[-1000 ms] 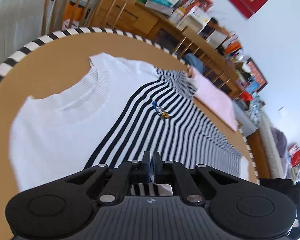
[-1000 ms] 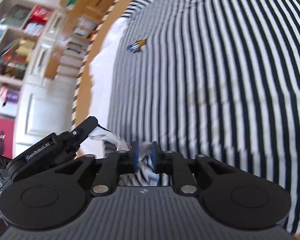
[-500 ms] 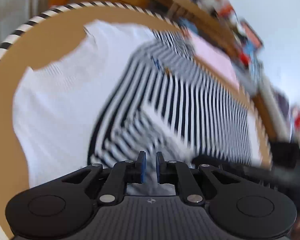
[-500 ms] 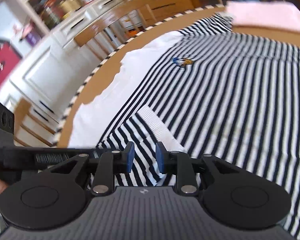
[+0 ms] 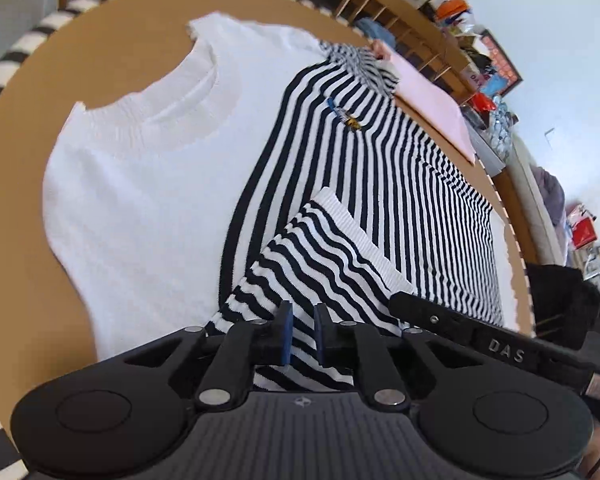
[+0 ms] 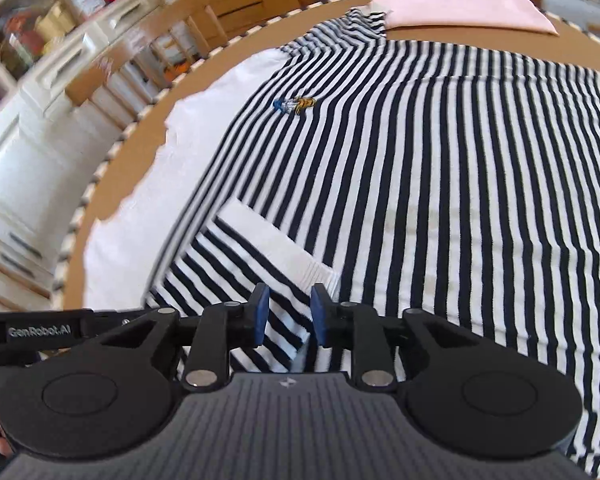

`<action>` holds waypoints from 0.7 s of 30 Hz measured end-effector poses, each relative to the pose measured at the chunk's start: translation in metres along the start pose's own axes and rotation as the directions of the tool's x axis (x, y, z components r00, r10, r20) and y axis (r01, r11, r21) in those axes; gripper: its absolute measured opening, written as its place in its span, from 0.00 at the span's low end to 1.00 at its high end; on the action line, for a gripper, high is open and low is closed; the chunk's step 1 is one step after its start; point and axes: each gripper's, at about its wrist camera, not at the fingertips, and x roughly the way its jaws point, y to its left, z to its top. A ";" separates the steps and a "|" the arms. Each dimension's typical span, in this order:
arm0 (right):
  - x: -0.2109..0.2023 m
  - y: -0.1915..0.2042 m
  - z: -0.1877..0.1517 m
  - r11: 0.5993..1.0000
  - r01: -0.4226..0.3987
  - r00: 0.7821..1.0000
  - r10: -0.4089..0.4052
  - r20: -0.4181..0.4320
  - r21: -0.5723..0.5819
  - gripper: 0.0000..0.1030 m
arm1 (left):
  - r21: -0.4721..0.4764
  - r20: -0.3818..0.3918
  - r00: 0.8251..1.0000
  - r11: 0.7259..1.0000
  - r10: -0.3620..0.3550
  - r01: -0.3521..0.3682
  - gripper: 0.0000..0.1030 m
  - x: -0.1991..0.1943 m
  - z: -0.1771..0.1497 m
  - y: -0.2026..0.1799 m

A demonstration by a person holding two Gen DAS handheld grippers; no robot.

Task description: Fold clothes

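Observation:
A black-and-white striped sweater point(image 5: 412, 184) point(image 6: 440, 168) with a white yoke lies flat on the round brown table point(image 5: 32, 128). Its near sleeve point(image 5: 320, 256) point(image 6: 260, 264) lies folded inward across the body, its white cuff pointing away from me. My left gripper point(image 5: 300, 330) is open just above that sleeve, with nothing between its fingers. The right gripper point(image 6: 286, 316) is also open over the sleeve's near part, empty. The right tool's black body point(image 5: 480, 340) shows in the left wrist view; the left tool's body point(image 6: 40, 330) shows in the right wrist view.
A folded pink garment point(image 5: 428, 104) point(image 6: 452, 8) lies at the table's far edge beside the other sleeve. Wooden chairs point(image 6: 172, 28) and shelves with clutter stand beyond the table. The table rim has a black-and-white striped border point(image 5: 28, 36).
Both grippers were shut on the sleeve a second ago. They have let it go, opened and drawn back; the sleeve now rests folded over the sweater's body.

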 end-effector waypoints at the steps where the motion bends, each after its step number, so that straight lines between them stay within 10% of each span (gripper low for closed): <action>1: -0.002 0.000 0.001 1.000 0.008 1.000 -0.009 0.007 0.015 0.26 | 0.011 0.021 1.000 1.000 -0.018 0.018 0.29 -0.005 0.009 -0.001; 10: -0.023 -0.046 0.120 0.990 0.033 0.968 -0.066 0.241 0.139 0.29 | 0.290 0.195 0.978 0.957 -0.068 0.009 0.62 0.000 0.151 -0.056; 16: 0.028 -0.092 0.212 0.971 -0.046 0.966 -0.018 0.258 0.236 0.23 | 0.478 0.137 0.990 0.877 -0.029 -0.040 0.60 0.086 0.263 -0.120; 21: 0.093 -0.136 0.254 0.908 -0.135 0.975 0.050 0.217 0.397 0.23 | 0.427 0.053 0.999 0.904 0.008 -0.030 0.57 0.196 0.335 -0.137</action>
